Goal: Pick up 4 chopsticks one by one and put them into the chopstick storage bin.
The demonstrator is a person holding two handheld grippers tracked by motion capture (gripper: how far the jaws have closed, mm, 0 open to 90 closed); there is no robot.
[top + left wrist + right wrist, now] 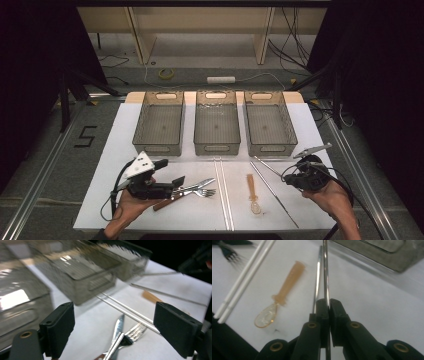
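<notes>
White table surface, seen from above, bearing all items. Along its far half stand three grey translucent mesh-walled bins in a row: left bin, middle bin, right bin, each with a slot handle in its end wall.

Left gripper, black with a grey three-cornered plate on top, held at the near left and pointing right. Its jaws stand wide apart with nothing between the pads; in the left gripper view they frame the cutlery lying just beyond them.

Right gripper, black, held at the near right and pointing left. Its jaws are pressed together on one thin silver metal chopstick, which runs away from the pads toward the right bin; in the high view this chopstick lies just near of that bin.

A second silver metal chopstick lies on the table beside it, slanting to the near right.

Pair of white chopsticks, side by side at the table's middle, running near to far.

Silver metal forks, just right of the left gripper's jaws, with a wooden-handled utensil beside them.

Orange-handled clear plastic spoon, between the white chopsticks and the silver ones, bowl nearest.
</notes>
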